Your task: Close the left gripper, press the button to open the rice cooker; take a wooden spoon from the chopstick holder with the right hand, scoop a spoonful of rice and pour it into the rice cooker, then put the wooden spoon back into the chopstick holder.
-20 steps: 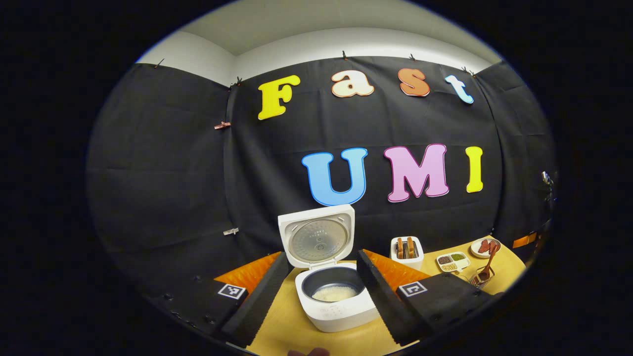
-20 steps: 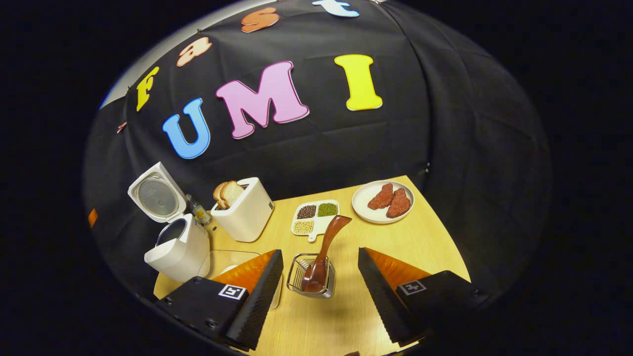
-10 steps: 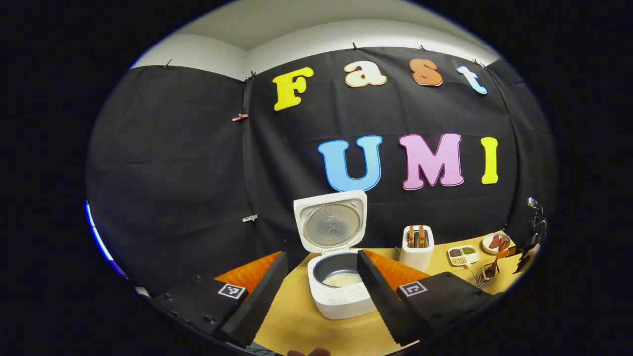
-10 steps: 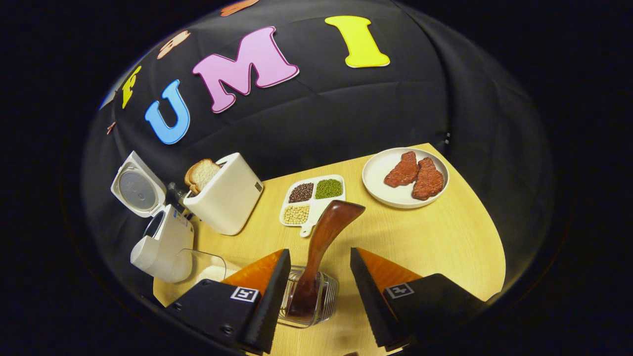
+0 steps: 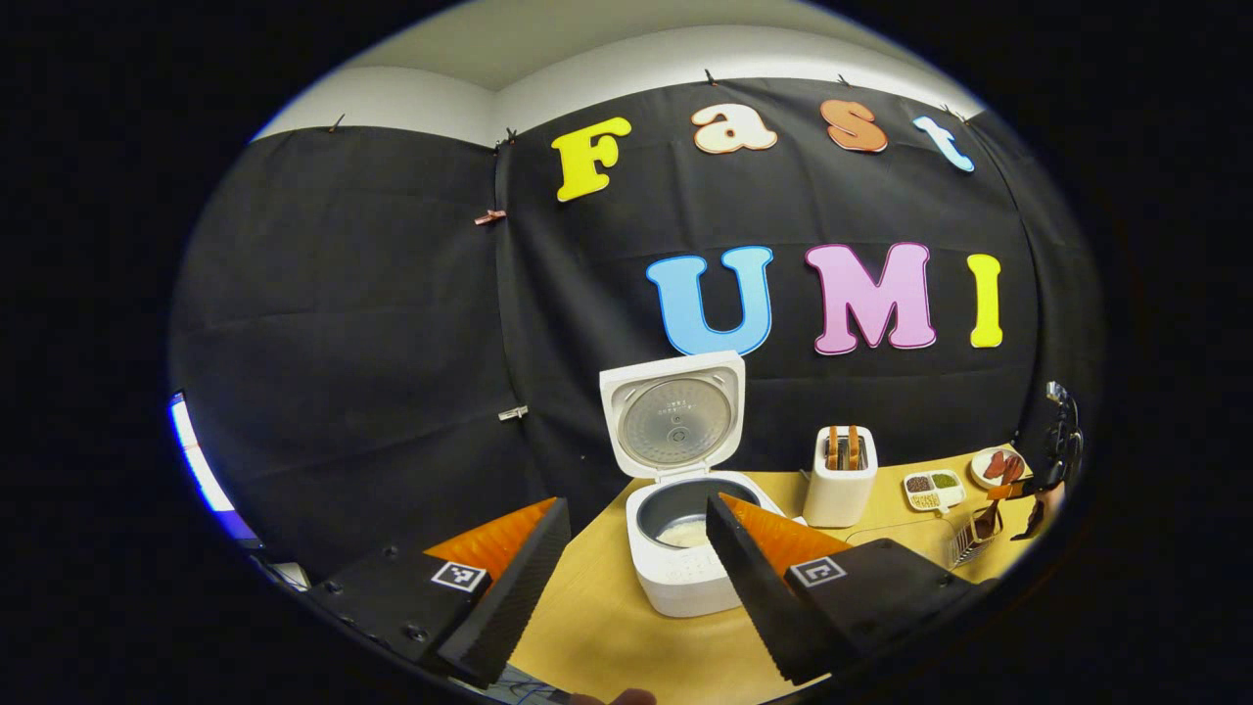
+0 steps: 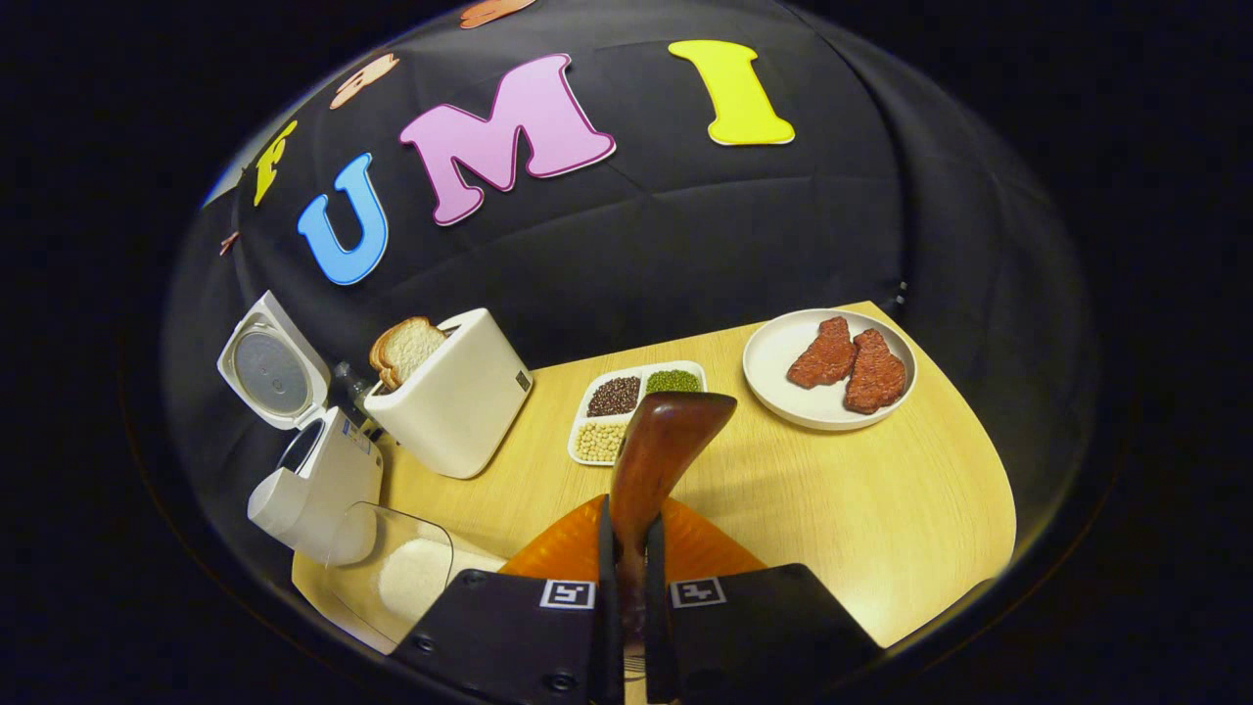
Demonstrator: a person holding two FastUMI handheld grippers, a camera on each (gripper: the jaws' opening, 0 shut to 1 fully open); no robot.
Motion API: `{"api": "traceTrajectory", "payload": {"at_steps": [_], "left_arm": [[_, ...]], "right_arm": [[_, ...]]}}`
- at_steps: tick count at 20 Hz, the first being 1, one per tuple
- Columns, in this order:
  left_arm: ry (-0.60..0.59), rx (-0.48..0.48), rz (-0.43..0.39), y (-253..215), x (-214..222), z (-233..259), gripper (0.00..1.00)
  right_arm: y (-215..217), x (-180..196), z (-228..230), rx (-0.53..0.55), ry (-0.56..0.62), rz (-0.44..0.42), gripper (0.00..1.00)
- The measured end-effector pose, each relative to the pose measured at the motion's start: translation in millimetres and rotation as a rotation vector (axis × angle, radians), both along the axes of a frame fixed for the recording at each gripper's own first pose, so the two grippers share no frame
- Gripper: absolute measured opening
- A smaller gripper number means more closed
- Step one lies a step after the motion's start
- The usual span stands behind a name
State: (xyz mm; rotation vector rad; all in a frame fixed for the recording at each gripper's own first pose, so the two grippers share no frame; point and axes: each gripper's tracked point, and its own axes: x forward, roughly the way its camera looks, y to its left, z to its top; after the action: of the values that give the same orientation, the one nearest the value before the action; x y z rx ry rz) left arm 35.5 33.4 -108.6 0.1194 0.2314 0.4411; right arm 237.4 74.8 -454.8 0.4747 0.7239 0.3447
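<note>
Rice cooker (image 5: 685,548) stands on the surface (image 5: 607,636), lid raised, white rice in its pot. Right tongs (image 6: 626,587) are clamped on the wooden spoon (image 6: 661,450) handle. Left tongs (image 5: 626,578) are spread wide, holding nothing.

In the right gripper view, the toaster (image 6: 453,397) stands on the table (image 6: 861,499) at ten o'clock of the wooden spoon (image 6: 658,460). The rice cooker (image 6: 311,480) sits at nine o'clock, the rice container (image 6: 392,573) before it. The divided dish (image 6: 626,406) lies at twelve o'clock, the plate (image 6: 773,367) at two.
</note>
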Motion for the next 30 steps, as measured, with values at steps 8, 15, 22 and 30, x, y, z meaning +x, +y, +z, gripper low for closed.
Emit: {"api": "traceTrajectory", "payload": {"at_steps": [8, 15, 22, 30], "left_arm": [[-0.025, -0.016, -0.044, 13, -1, 4, 0.96], [-0.047, -0.023, -0.077, 32, -14, 5, 0.97], [-0.049, -0.048, -0.104, 53, -27, -2, 0.97], [-0.053, -0.055, -0.106, 73, -37, -7, 0.97]], "right_arm": [[-26, -6, 70, 0.024, -0.129, -0.052, 0.13], [10, -23, 135, 0.008, -0.223, -0.028, 0.13], [110, -45, 152, -0.155, -0.364, 0.179, 0.13], [192, -59, 87, -0.603, -0.525, 0.417, 0.13]]}}
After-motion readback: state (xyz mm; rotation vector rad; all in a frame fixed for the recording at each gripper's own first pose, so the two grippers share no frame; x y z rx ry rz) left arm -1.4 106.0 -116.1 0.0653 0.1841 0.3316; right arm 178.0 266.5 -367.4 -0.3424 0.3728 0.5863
